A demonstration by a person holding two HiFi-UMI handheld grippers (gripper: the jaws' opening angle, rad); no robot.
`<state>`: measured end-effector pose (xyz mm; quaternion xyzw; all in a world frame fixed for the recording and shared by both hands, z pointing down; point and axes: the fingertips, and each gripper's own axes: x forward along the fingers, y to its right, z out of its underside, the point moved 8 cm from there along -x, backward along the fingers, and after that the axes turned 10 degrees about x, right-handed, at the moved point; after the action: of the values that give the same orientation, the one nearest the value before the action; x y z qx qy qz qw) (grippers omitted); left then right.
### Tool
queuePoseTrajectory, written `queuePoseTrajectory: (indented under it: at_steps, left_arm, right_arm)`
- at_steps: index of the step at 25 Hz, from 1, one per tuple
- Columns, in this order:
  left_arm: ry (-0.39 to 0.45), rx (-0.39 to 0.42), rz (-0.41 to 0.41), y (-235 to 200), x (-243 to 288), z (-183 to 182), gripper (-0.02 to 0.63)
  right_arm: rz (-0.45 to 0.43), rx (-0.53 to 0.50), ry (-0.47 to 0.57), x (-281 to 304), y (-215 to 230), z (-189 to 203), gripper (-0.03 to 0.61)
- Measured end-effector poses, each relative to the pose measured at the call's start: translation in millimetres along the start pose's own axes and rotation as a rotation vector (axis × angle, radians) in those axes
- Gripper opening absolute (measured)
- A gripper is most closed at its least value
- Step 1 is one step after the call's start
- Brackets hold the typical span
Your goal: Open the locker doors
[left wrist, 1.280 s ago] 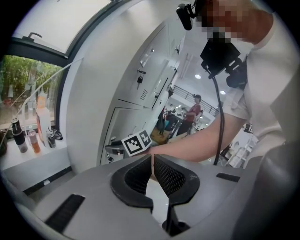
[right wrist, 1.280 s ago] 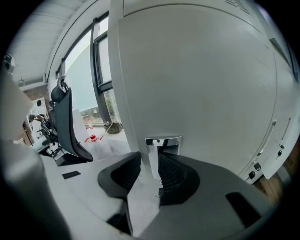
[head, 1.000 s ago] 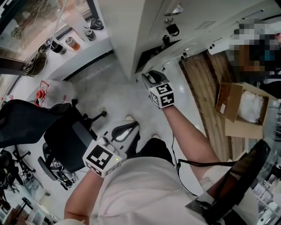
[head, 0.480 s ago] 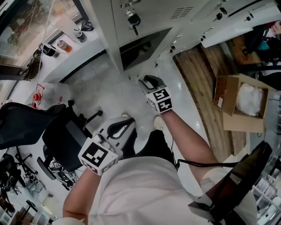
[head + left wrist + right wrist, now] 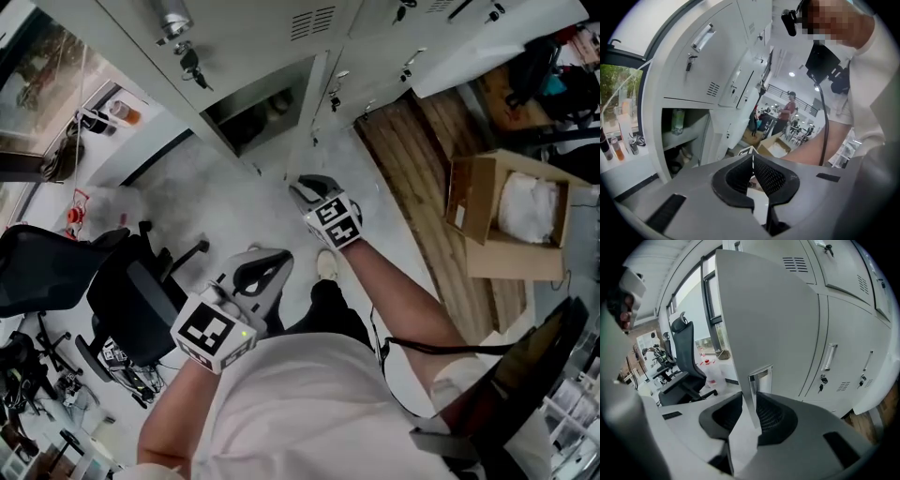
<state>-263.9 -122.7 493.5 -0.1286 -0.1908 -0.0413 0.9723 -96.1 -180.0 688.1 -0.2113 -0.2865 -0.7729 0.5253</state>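
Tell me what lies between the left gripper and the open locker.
Only bare floor. In the head view nothing stands between the left gripper and the locker.

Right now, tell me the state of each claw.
Left claw: closed, holding nothing.
Right claw: has just been closing, now clamped on the edge of the locker door.

The locker door [image 5: 764, 310] is smooth, matt painted metal; its handle [image 5: 759, 376] is polished and shiny. The pale floor [image 5: 234, 202] is glossy; the box [image 5: 511, 261] is brown cardboard.
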Motion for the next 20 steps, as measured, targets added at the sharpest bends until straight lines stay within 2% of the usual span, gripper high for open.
queuePoseTrajectory:
  at_steps: [10,20]
  left_arm:
    - [0.005,0.02,-0.002,35,52,-26,0.012]
    - [0.015,0.015,-0.016,60,94,-40,0.012]
  right_arm:
    - [-0.02,-0.032,-0.061,-48,42,22,0.055]
    - [-0.006,-0.068,-0.098,-86,98,36,0.046]
